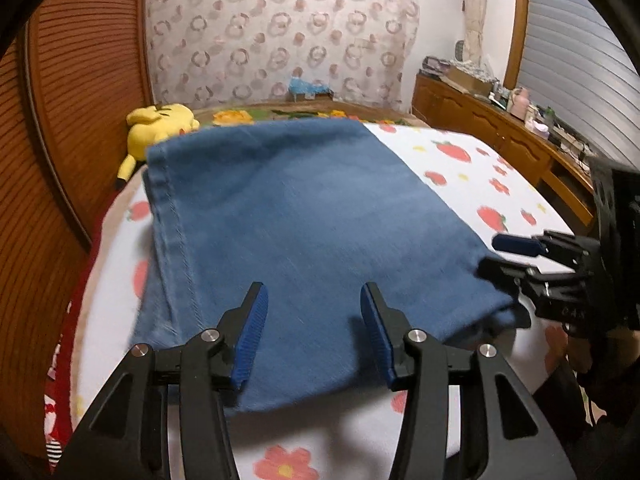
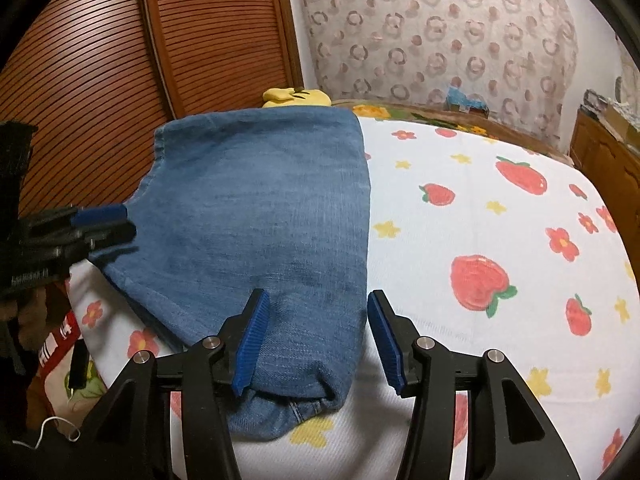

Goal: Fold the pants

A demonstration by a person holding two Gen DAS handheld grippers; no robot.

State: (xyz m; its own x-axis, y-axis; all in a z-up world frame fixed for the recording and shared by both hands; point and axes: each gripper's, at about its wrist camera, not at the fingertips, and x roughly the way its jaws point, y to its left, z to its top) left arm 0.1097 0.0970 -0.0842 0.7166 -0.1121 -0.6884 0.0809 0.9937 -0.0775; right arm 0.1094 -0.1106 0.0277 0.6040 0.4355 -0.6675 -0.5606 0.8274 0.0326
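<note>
Blue denim pants (image 1: 304, 216) folded into compact rectangle on strawberry-print bed (image 1: 480, 168), centre of left-wrist frame, left-centre of right-wrist frame. Risk: fingers brushing top layer on way out could drag fold open; loose bunched edge at lower centre may slump. Left gripper (image 1: 314, 332) fingers apart, holding nothing, above cloth. Right gripper (image 2: 316, 336) fingers apart, empty, straddling near corner.

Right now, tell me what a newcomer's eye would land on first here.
The folded blue jeans dominate, lying flat on the white strawberry-print bedspread. Both grippers sit over the near edge, left gripper and right gripper, fingers apart and empty. A yellow plush toy rests beyond the jeans by the slatted wooden door.
</note>
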